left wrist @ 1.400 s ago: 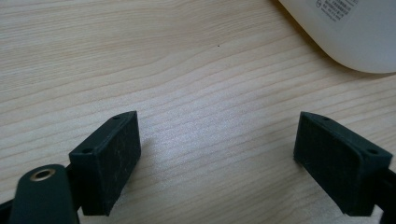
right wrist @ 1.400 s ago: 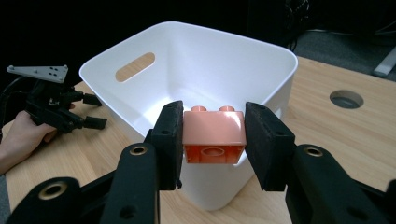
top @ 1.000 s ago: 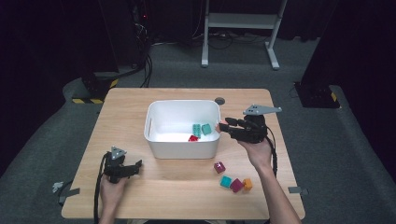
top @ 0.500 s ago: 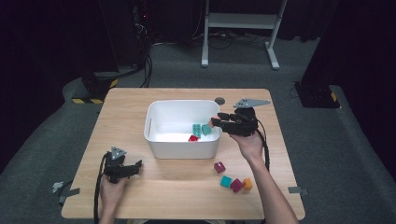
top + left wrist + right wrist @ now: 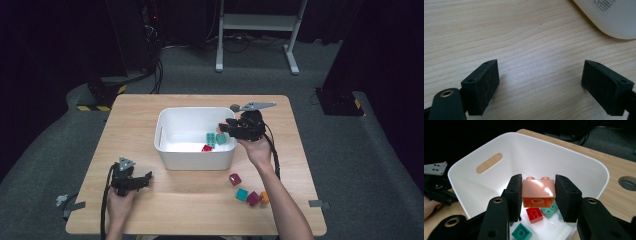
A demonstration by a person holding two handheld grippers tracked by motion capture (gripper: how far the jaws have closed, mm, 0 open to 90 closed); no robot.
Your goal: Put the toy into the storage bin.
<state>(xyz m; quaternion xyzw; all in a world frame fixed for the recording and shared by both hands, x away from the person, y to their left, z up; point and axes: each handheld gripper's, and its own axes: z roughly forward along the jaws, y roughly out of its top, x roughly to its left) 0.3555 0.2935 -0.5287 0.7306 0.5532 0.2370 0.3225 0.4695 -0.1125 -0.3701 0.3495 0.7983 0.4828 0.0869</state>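
the right gripper (image 5: 538, 195) clamps an orange brick (image 5: 538, 192) above the white bin (image 5: 584, 167), over a red brick (image 5: 534, 215) and teal bricks (image 5: 522, 232) inside. the left gripper (image 5: 544, 85) rests wide open, holding nothing, on the table (image 5: 524, 37) near the bin.

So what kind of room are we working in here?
Probably a lab or recording studio rather than a home: black curtains surround the wooden table, cables run over grey carpet, and a white stand sits behind.
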